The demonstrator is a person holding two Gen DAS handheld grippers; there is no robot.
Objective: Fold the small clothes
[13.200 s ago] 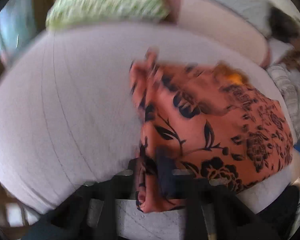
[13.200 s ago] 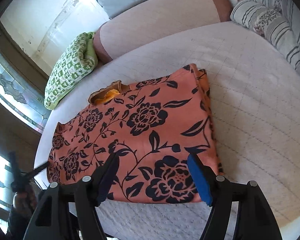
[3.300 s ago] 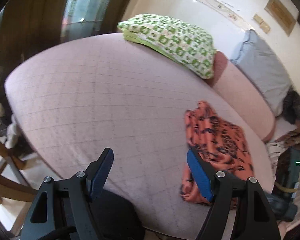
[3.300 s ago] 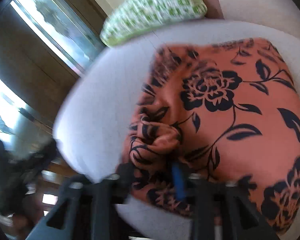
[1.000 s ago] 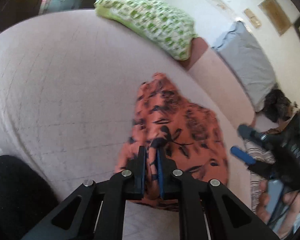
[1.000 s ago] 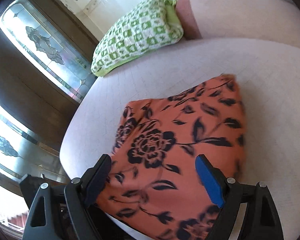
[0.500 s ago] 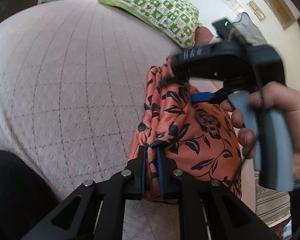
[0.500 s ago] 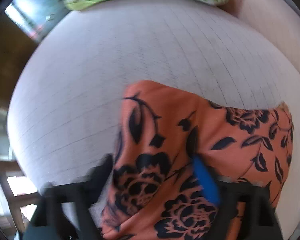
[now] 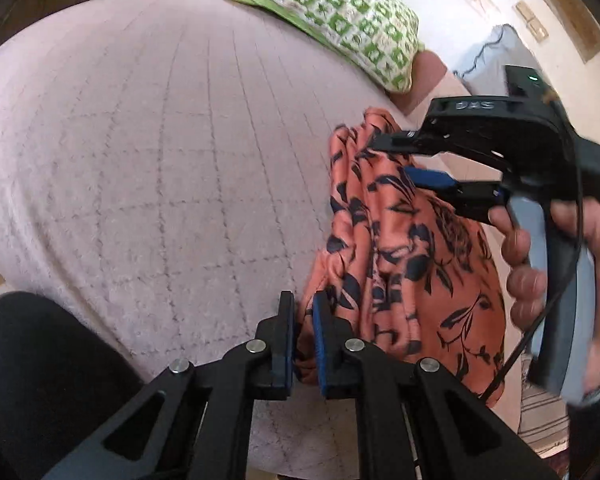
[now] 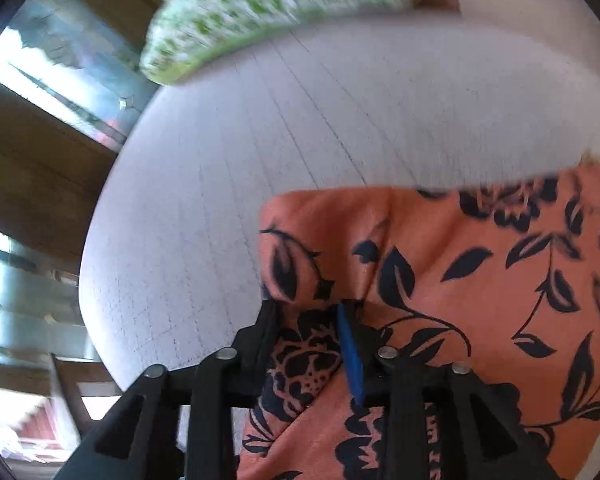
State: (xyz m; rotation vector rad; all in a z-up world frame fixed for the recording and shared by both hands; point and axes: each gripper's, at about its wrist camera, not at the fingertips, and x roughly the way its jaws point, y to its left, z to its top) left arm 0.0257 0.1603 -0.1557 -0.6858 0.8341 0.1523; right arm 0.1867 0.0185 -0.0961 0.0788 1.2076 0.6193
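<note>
An orange garment with a black flower print lies bunched on the round pale quilted bed. My left gripper is shut on the garment's near edge. My right gripper reaches in from the right in a hand, its fingers closing around the garment's far corner. In the right wrist view the garment fills the lower right and the right gripper has a fold of it between its narrowed fingers.
A green and white checked pillow lies at the far edge of the bed and also shows in the right wrist view. A pink backrest and a grey pillow are behind. Windows lie to the left.
The right gripper has come onto the garment's far corner and narrowed its fingers around a fold. The left gripper stays shut on the near edge.
</note>
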